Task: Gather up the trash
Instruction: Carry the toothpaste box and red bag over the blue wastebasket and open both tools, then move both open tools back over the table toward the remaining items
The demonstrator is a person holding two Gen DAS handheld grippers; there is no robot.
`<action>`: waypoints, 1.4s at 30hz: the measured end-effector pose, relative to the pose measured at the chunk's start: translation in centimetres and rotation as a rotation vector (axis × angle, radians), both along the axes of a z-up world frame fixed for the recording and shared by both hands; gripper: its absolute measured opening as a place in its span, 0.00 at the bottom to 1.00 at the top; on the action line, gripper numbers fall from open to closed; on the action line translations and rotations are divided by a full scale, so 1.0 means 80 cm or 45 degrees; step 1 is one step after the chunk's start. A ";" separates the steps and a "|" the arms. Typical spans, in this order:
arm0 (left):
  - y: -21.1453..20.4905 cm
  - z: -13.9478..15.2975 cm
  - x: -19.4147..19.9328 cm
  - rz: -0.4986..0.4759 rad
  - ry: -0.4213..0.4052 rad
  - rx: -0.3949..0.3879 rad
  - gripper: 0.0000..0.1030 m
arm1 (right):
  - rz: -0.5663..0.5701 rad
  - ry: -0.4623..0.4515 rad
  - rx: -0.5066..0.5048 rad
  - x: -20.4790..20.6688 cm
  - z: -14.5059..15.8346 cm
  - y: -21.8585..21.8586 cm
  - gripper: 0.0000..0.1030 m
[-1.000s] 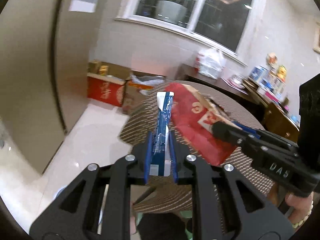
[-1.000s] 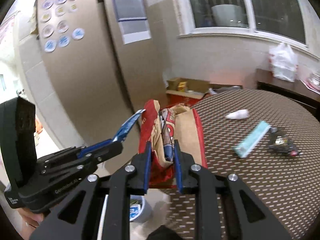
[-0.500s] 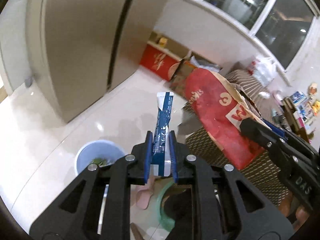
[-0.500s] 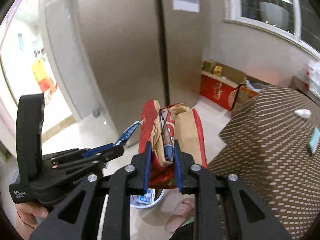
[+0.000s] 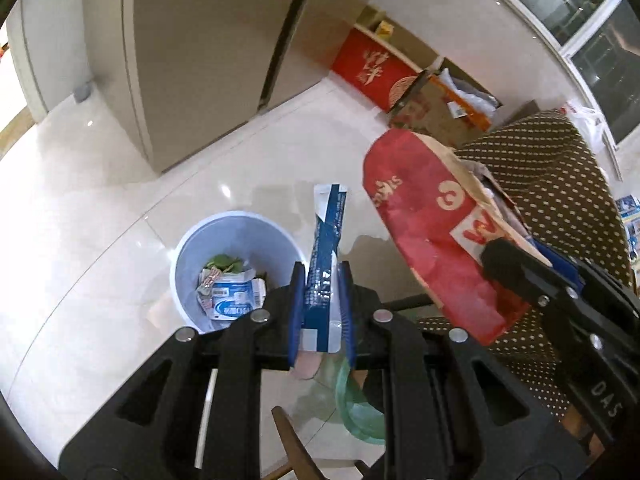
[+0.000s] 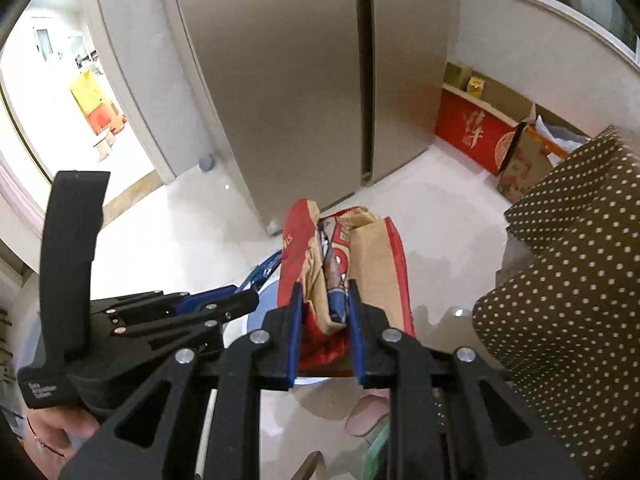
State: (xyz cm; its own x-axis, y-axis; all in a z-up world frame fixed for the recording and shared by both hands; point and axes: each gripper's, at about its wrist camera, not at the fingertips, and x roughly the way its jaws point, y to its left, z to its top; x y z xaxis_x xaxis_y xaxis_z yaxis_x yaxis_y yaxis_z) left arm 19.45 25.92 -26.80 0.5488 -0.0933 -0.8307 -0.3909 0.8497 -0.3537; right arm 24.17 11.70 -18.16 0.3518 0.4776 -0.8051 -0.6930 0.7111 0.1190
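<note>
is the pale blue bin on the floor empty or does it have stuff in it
Not empty: the pale blue round bin holds a crumpled white-and-blue carton and green scraps.

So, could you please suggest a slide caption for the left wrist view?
Left tool carries a blue wrapper above the floor bin; right tool brings a red bag.

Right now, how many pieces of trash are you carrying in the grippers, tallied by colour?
Blue and white wrapper, in the left gripper: 1
Red paper bag, in the right gripper: 1
Total: 2
</note>
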 end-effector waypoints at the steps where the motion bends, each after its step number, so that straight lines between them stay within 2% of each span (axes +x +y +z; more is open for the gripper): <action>1: 0.003 -0.002 0.002 0.011 0.012 0.009 0.16 | 0.004 0.003 -0.003 0.001 -0.004 0.003 0.20; 4: 0.012 -0.006 0.007 0.063 0.011 -0.033 0.23 | 0.000 0.013 -0.002 0.006 -0.011 0.008 0.20; 5: 0.016 -0.008 0.006 0.082 0.013 -0.045 0.48 | -0.006 0.017 0.002 0.008 -0.011 0.007 0.20; 6: 0.021 -0.009 0.005 0.114 0.010 -0.045 0.69 | -0.012 0.020 0.006 0.012 -0.012 0.009 0.20; 8: 0.024 -0.009 0.002 0.143 -0.015 -0.031 0.69 | -0.016 0.028 0.002 0.016 -0.015 0.009 0.20; 12: 0.023 -0.013 -0.001 0.134 -0.001 -0.026 0.69 | -0.007 0.036 -0.013 0.018 -0.021 0.010 0.20; 20: 0.027 -0.014 -0.004 0.145 -0.019 -0.063 0.69 | 0.011 0.041 -0.034 0.022 -0.027 0.023 0.20; 27: 0.040 -0.007 -0.021 0.211 -0.049 -0.079 0.69 | 0.030 0.029 -0.024 0.024 -0.021 0.043 0.21; 30: 0.051 -0.001 -0.031 0.261 -0.070 -0.081 0.69 | 0.029 0.024 0.006 0.024 -0.016 0.053 0.25; 32: 0.058 0.004 -0.035 0.291 -0.080 -0.080 0.69 | 0.022 0.022 0.025 0.025 -0.012 0.060 0.44; 33: 0.061 0.006 -0.037 0.301 -0.083 -0.082 0.69 | 0.018 0.013 0.017 0.025 -0.010 0.064 0.46; 42: 0.056 0.016 -0.035 0.270 -0.096 -0.094 0.69 | 0.012 -0.031 -0.005 0.019 0.005 0.058 0.47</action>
State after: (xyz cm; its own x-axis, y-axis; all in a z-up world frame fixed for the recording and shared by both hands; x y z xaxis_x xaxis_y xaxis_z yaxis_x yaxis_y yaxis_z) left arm 16.63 30.37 -25.53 0.6227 -0.0285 -0.7820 -0.5281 0.7221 -0.4468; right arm 25.69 16.37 -17.78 0.3669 0.4780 -0.7980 -0.7021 0.7051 0.0995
